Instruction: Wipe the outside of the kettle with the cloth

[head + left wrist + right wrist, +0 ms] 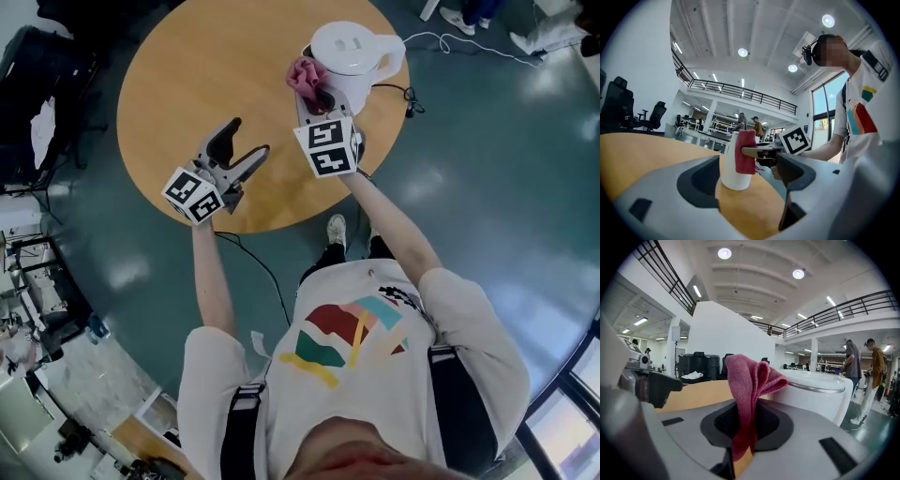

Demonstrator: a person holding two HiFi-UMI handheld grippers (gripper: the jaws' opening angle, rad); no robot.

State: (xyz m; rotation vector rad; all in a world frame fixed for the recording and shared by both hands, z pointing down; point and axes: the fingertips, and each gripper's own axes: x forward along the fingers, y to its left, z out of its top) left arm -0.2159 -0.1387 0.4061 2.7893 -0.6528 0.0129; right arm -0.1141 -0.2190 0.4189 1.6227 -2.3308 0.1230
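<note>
Kettle: a white electric kettle (352, 58) stood on the round wooden table (178, 84).
Cloth: a pink cloth (305, 75) was just beside the kettle's wall, likely ready to rub it.
Right gripper (314, 96): its jaws pinched the cloth upright.
Left gripper (246, 141): spread and empty, it pointed towards the kettle, perhaps to steady it.

Left hand-held gripper (246, 141) jaws apart, empty; right hand-held gripper (317, 97) clamping cloth (747, 380).

Head view looks steeply down; both gripper views, close, share the kettle (820, 394).
</note>
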